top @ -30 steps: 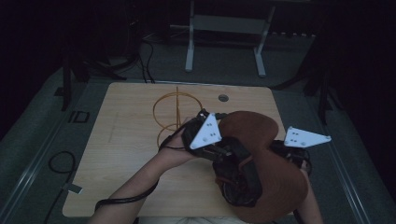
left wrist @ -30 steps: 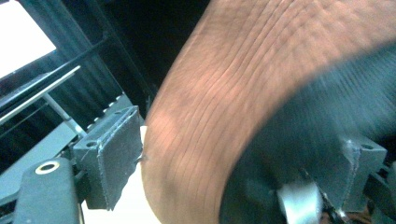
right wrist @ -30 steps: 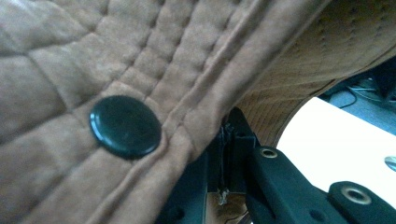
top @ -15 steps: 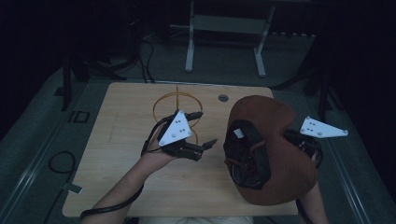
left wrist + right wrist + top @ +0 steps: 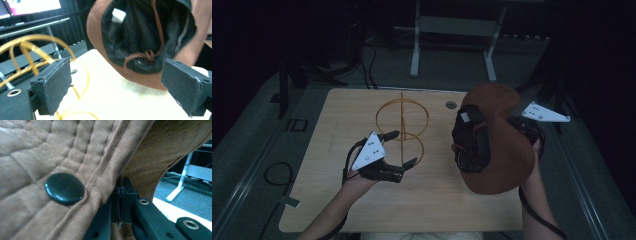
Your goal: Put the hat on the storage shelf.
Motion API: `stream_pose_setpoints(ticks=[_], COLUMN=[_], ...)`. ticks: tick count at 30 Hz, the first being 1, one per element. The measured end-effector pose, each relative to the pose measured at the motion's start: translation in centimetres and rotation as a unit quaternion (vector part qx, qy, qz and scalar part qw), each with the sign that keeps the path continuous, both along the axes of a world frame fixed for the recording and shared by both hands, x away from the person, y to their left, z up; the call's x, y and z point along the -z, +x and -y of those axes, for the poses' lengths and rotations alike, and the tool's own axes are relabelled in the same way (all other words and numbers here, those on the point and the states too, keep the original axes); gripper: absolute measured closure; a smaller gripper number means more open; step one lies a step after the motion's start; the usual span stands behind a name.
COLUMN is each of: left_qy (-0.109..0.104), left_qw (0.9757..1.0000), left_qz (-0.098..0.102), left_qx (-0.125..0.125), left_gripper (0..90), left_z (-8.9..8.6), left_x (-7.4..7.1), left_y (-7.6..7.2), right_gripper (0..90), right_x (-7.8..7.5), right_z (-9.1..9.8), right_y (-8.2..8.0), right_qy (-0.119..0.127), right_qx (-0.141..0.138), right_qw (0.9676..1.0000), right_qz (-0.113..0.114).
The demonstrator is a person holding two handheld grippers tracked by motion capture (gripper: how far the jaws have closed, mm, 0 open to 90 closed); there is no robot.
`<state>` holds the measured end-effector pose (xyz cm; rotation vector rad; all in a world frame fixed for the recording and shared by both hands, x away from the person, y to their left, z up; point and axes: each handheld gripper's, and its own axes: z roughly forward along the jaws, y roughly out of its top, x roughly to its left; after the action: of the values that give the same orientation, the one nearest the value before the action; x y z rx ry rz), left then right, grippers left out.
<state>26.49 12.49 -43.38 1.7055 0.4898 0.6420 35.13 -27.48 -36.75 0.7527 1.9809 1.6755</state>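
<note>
The bench [image 5: 337, 200] carries a wire stand [image 5: 402, 127] of golden hoops near its middle, and the brown hat [image 5: 502, 150] hangs in the air over the bench's right half, well to the right of the stand and tipped so its dark lining and the white tag inside face left toward it. The right claw [image 5: 120, 192] is clamped on the hat's brim, its jaws pinched together on the quilted fabric just beside a black snap button [image 5: 64, 188]; the right hand comes up from the bottom edge of the high view, behind the hat. The left claw [image 5: 399, 155] sits low at the stand's left foot, pointing right along the bench, its jaws having just been opening and now standing wide apart with nothing between them (the hat's open crown lies straight ahead of them, farther off). So the stand lies left of the hat, nearer the left hand.
</note>
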Motion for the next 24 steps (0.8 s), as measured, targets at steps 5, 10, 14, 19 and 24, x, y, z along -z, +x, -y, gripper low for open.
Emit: stream_pose_setpoints(ticks=[5,10,14,19,24], left_qy=[-0.013,-0.023,-0.023,-0.041,-0.039], left_qw=[0.9995,0.9974,0.9948,0.9904,0.9879], left_qz=[-0.012,-0.029,-0.035,-0.056,-0.062], left_qx=[-0.025,-0.061,-0.092,-0.119,-0.137], left_gripper=[10.4,10.5,10.5,10.5,10.6], left_z=[-2.2,-4.6,-6.4,-8.1,-9.2], left_x=[2.3,5.0,7.1,9.1,10.0], left_y=[-0.9,-2.2,-3.4,-4.1,-4.6], right_gripper=[87.6,87.6,87.5,87.6,87.6], right_x=[-0.6,-1.3,-2.2,-3.9,-5.2], right_z=[-1.1,-2.4,-3.3,-5.1,-7.6], right_y=[2.0,3.7,4.7,5.8,6.9], right_qy=[0.0,0.0,0.005,0.014,0.002], right_qx=[0.009,0.014,0.016,0.012,0.01], right_qw=[1.0,0.9999,0.9999,0.9998,0.9998], right_qz=[0.0,0.0,0.004,0.007,0.017])
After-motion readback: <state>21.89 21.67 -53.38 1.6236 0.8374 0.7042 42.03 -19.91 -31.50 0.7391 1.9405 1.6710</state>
